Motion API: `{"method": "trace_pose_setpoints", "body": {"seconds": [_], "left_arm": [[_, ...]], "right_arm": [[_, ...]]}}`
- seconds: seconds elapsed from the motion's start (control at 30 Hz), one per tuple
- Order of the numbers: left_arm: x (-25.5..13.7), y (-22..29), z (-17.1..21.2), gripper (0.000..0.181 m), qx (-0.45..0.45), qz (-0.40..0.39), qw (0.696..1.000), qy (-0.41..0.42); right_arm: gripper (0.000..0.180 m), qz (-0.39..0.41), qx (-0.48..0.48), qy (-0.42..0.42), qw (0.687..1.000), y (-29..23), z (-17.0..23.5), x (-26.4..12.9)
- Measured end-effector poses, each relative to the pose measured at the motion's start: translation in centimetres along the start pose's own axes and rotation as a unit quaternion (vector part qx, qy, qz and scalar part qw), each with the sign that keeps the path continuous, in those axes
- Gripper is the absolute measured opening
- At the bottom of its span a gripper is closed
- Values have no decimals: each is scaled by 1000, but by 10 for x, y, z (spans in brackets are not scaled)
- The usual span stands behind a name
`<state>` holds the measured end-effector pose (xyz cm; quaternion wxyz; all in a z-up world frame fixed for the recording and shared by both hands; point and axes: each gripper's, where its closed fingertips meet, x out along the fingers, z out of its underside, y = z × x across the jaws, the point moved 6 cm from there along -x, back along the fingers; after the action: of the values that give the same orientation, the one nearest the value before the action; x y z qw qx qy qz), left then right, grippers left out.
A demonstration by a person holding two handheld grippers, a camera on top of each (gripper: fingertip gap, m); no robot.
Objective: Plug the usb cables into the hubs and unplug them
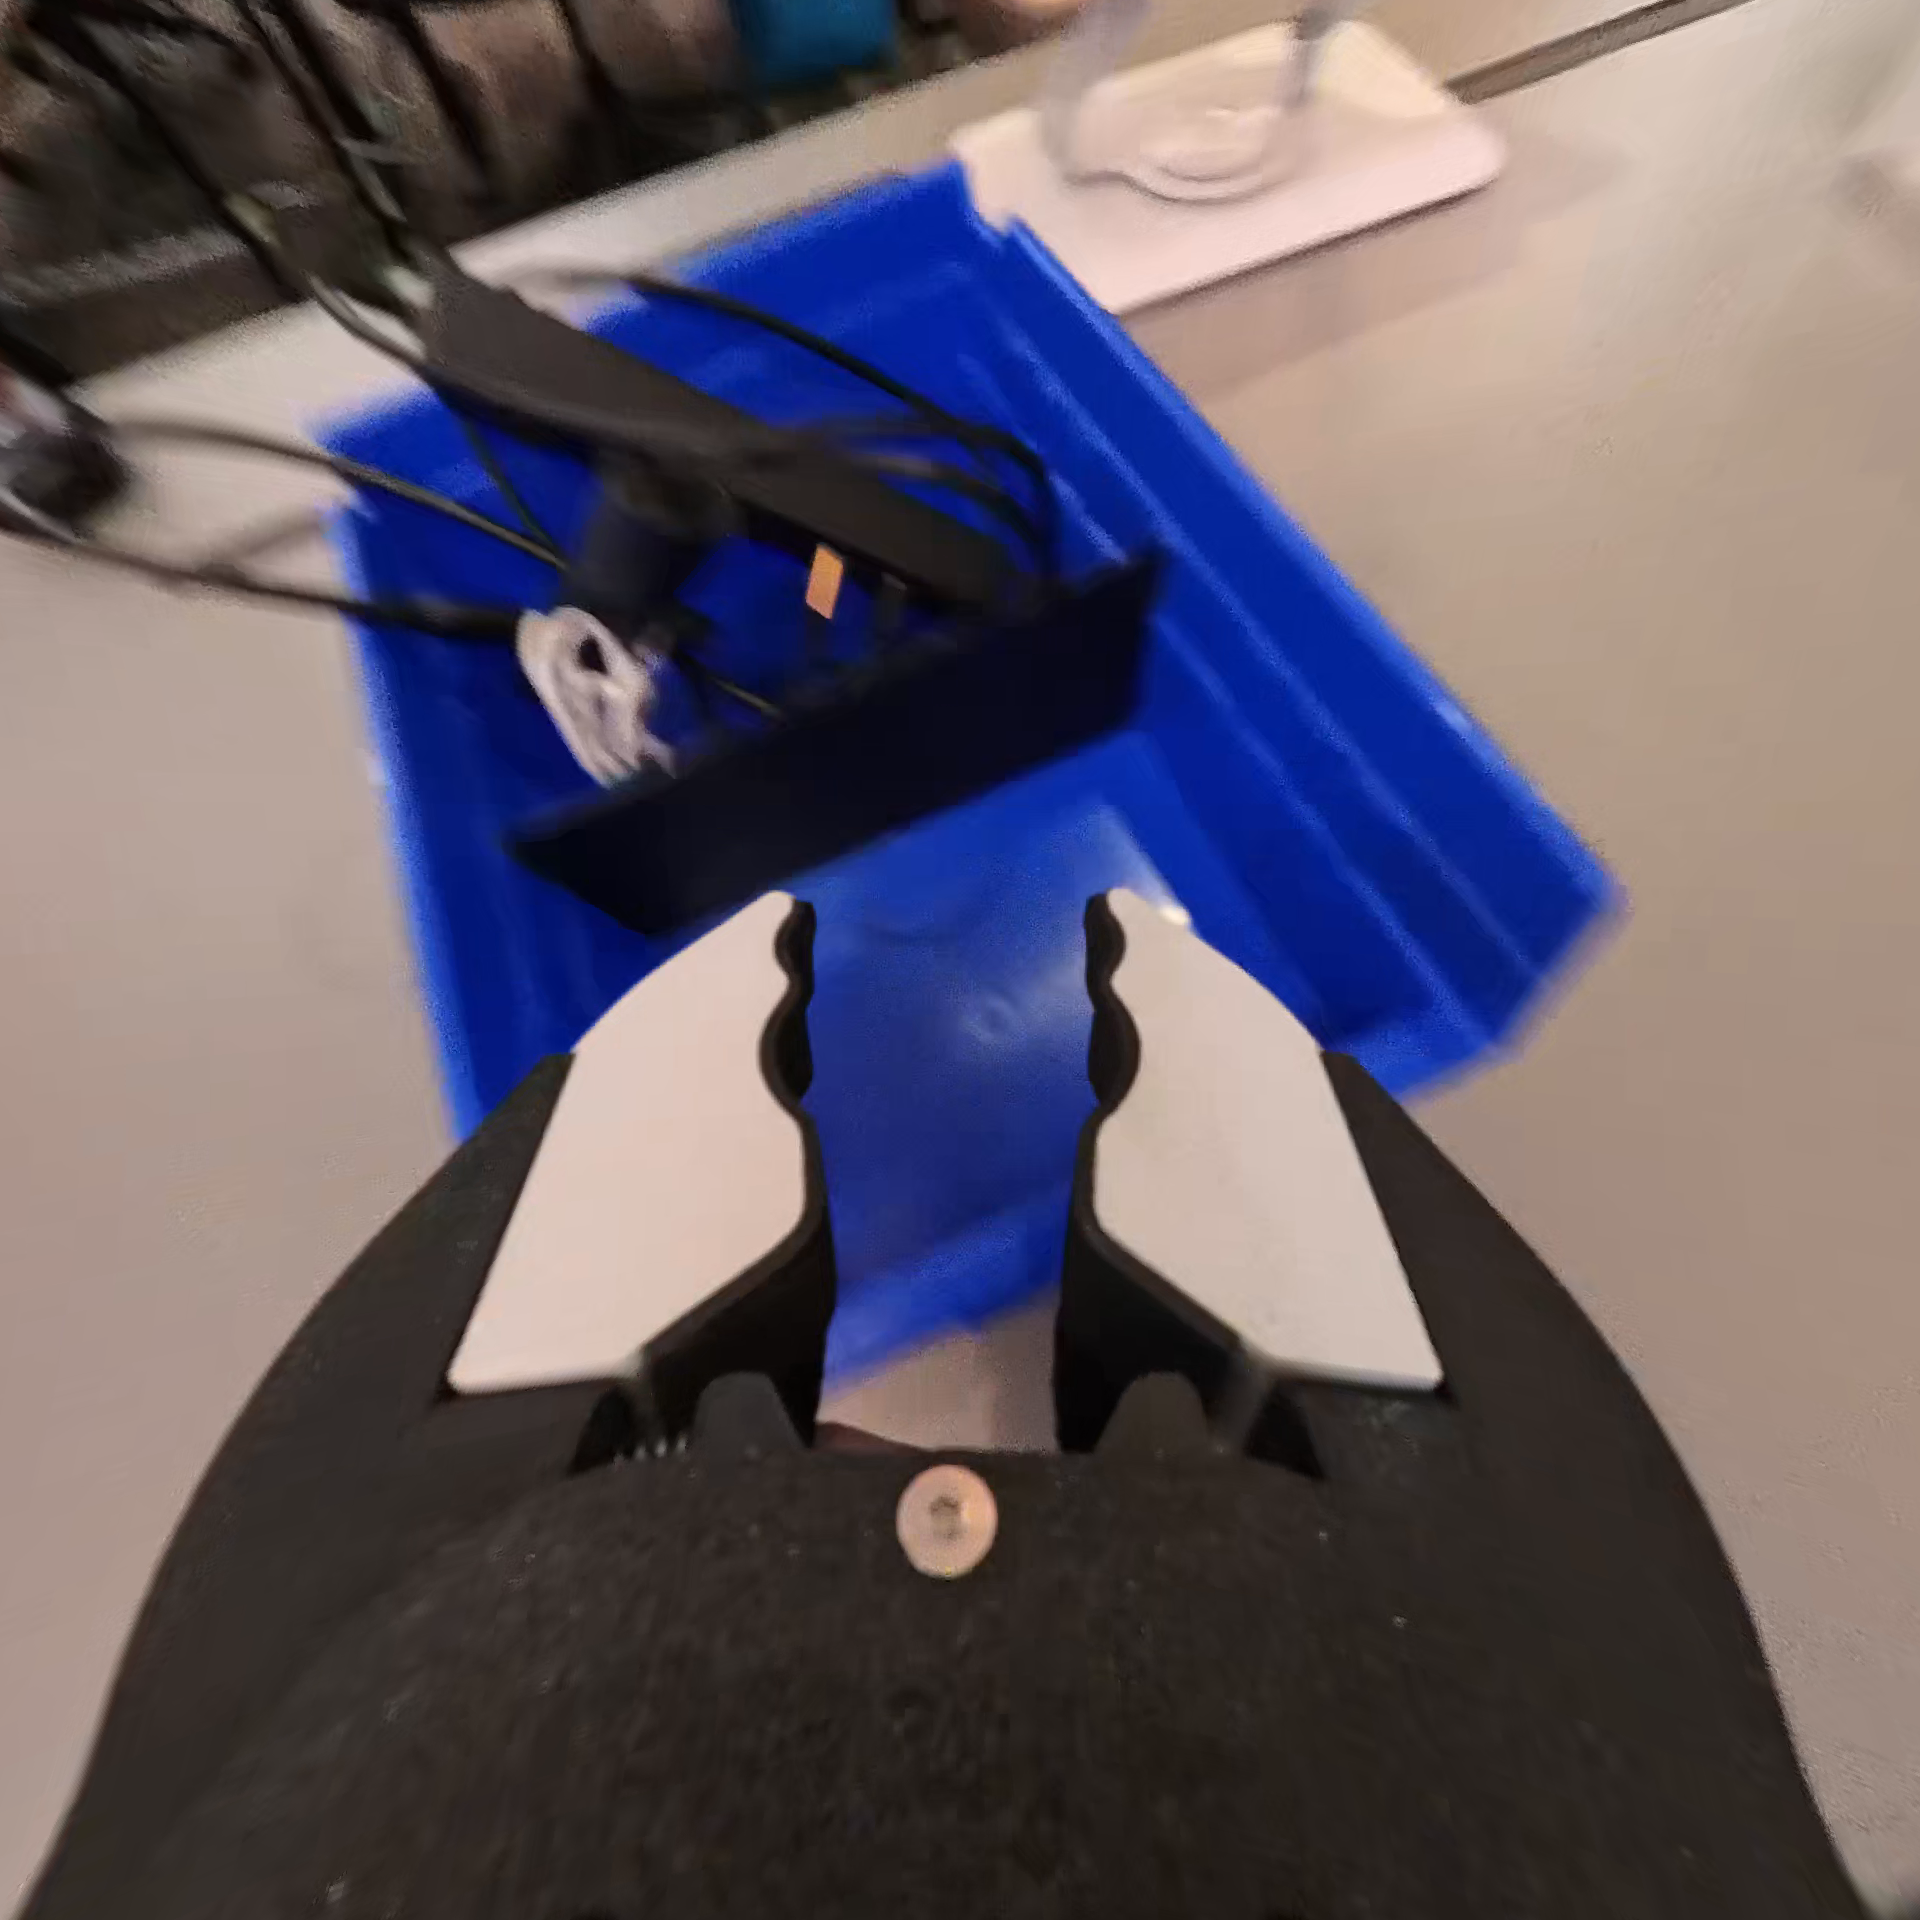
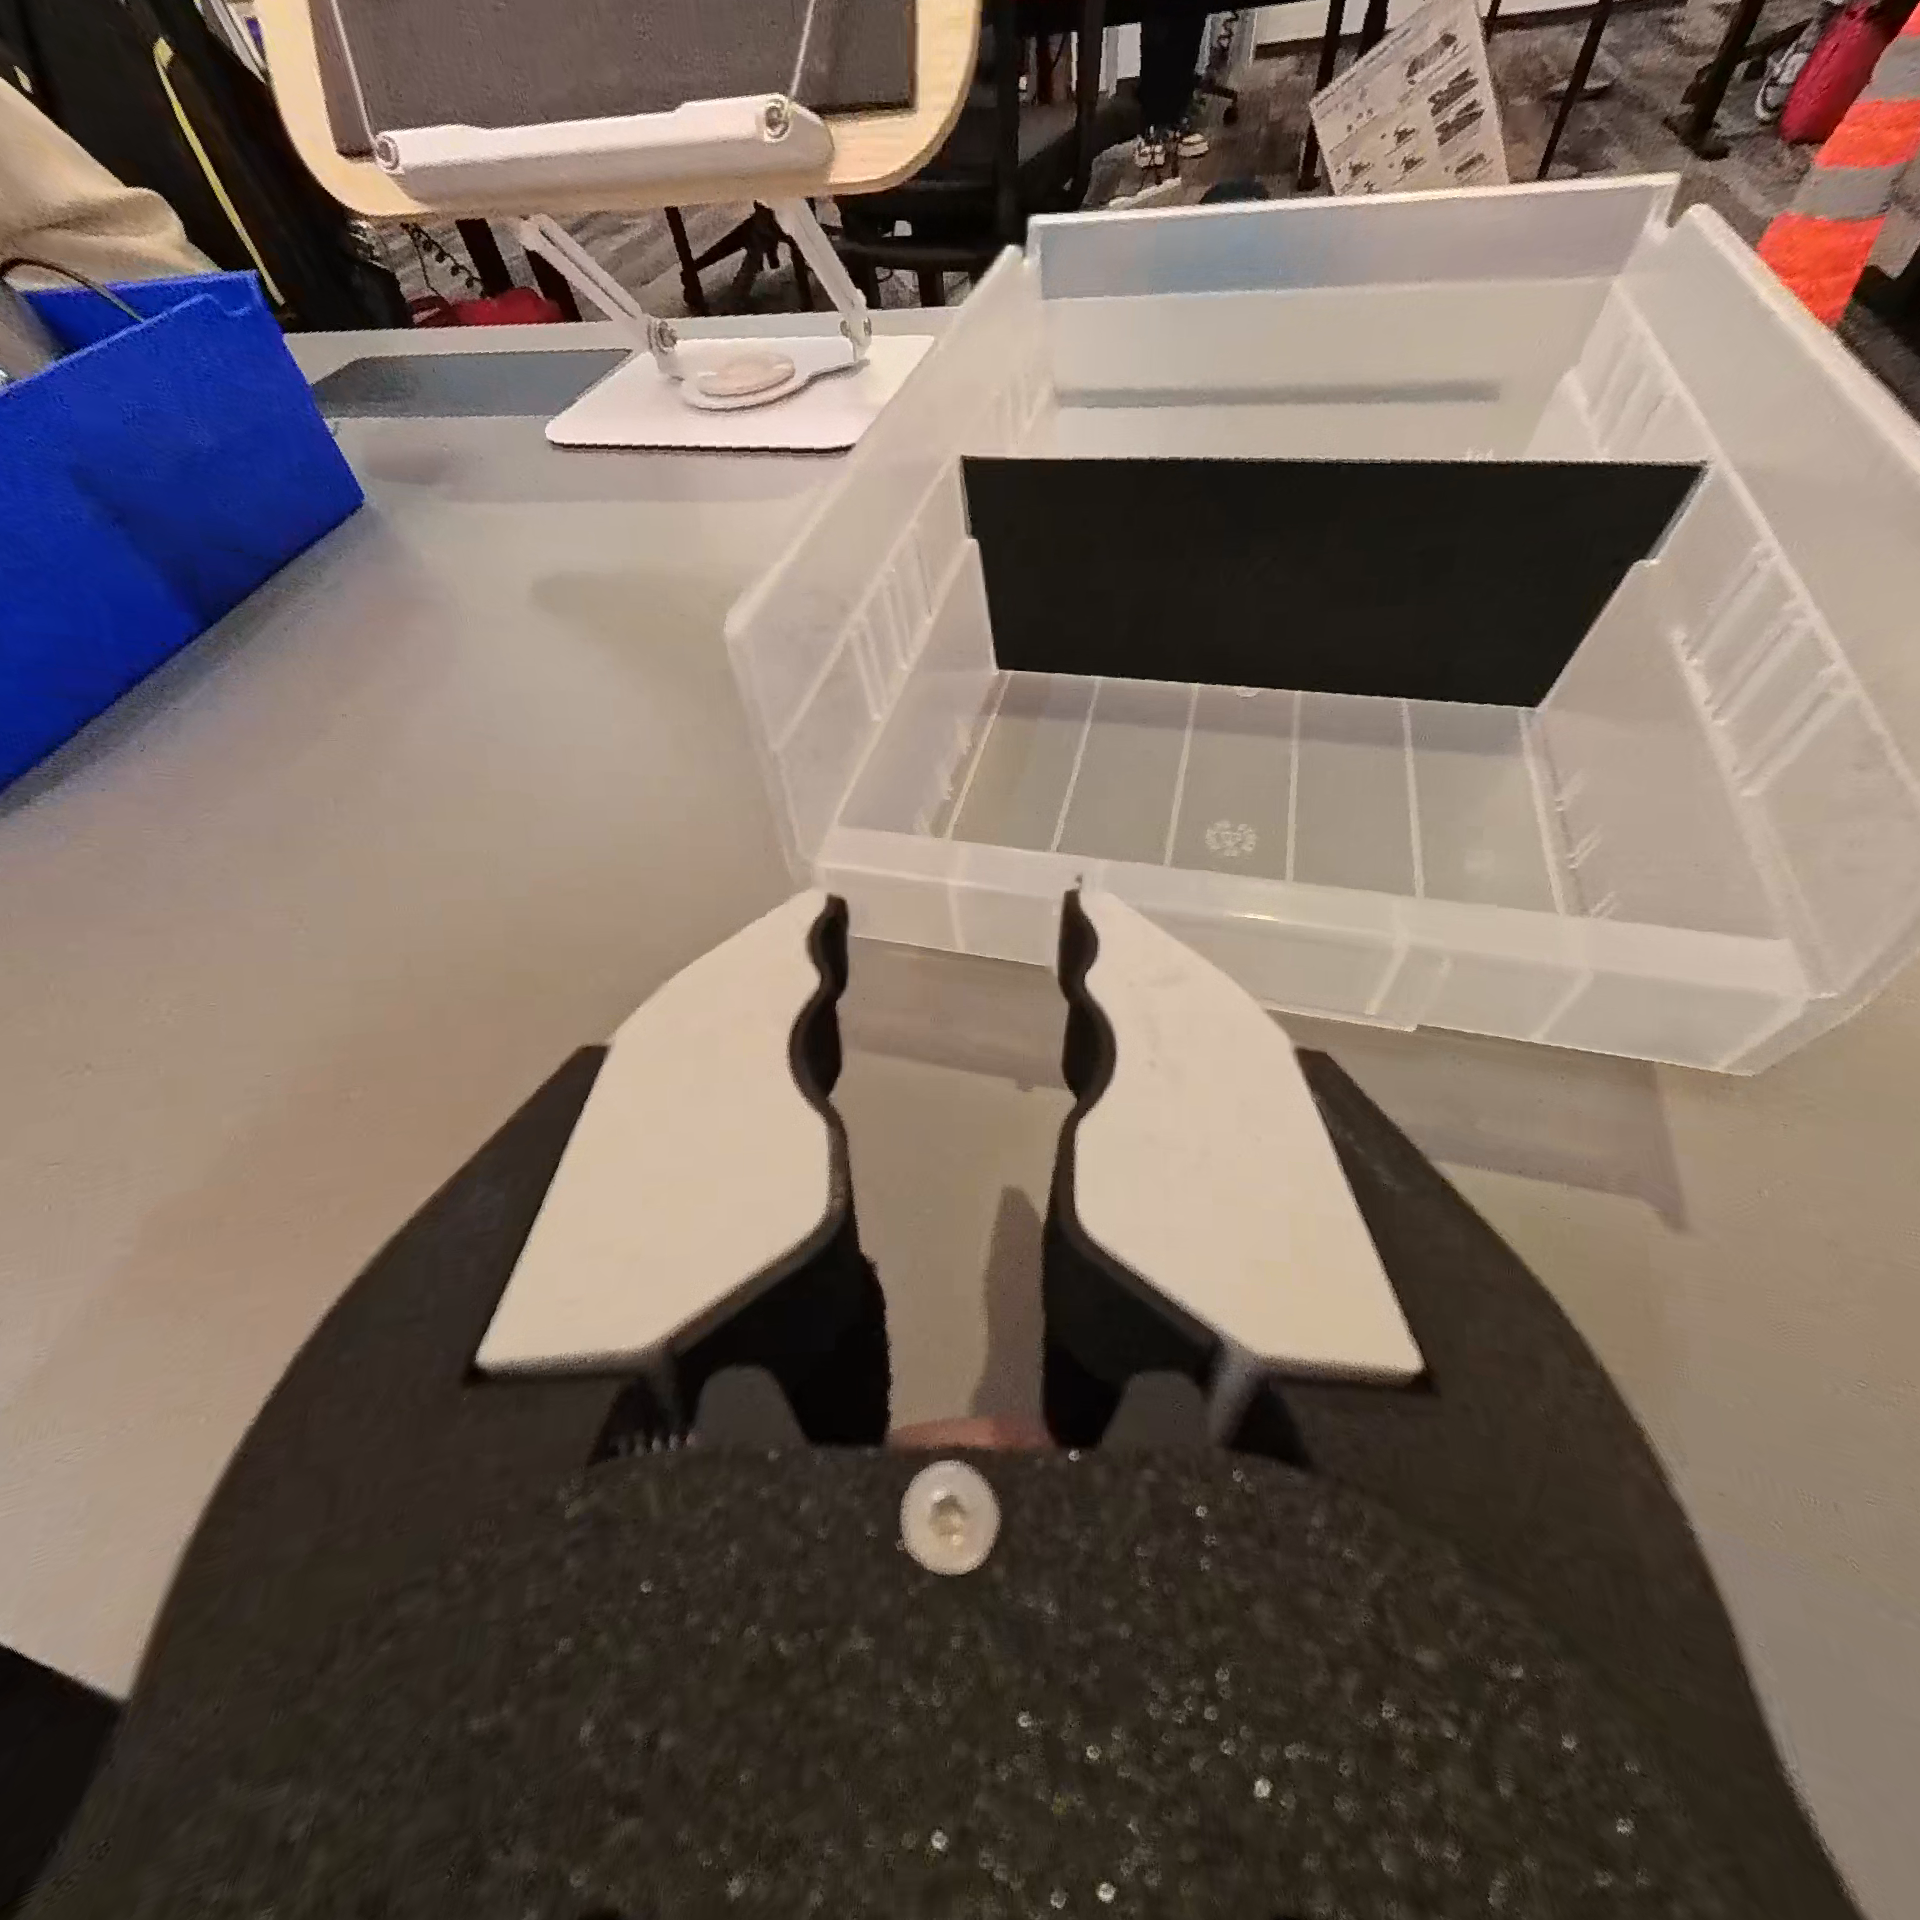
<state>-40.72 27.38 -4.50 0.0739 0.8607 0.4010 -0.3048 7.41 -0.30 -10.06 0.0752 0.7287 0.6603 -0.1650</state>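
Observation:
In the blurred left wrist view a blue bin (image 1: 1299,665) lies on the grey table. A long black hub (image 1: 727,457) rests across its far part, with several thin black cables (image 1: 935,416) around it and a white cable tie or plug (image 1: 592,696) below it. A black divider (image 1: 852,758) crosses the bin. My left gripper (image 1: 943,909) is open and empty, over the bin's near half, just short of the divider. My right gripper (image 2: 954,906) is open and empty above the table, in front of a clear plastic bin (image 2: 1351,966). The blue bin also shows at the left of the right wrist view (image 2: 156,499).
The clear bin holds only a black divider (image 2: 1320,571). A white stand base (image 2: 748,395) with a wood-framed panel (image 2: 613,94) stands at the table's far edge; the base also shows in the left wrist view (image 1: 1247,156). Chairs and an orange cone (image 2: 1839,208) lie beyond.

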Motion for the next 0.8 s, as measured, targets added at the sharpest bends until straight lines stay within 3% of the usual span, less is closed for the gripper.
{"method": "trace_pose_setpoints", "body": {"seconds": [0.1,0.23,0.4,0.5,0.6,0.8], "left_arm": [[45,-37,-31,55,57,-85,995,-12],[96,-55,-45,53,107,-125,986,-44],[116,-62,-49,35,150,-191,968,-65],[99,-56,-55,33,162,-203,964,-58],[56,-50,-70,34,199,-229,952,-29],[-48,-67,-121,33,327,-370,869,14]], "right_arm": [[39,-9,-2,-4,1000,-6,0,2],[39,3,-38,-3,999,-10,0,0],[39,17,-59,-3,998,-8,2,-6],[39,13,-50,-8,999,-7,4,-8],[39,11,-43,-10,999,-6,4,-8],[39,2,-36,-12,999,-7,3,-9]]}}
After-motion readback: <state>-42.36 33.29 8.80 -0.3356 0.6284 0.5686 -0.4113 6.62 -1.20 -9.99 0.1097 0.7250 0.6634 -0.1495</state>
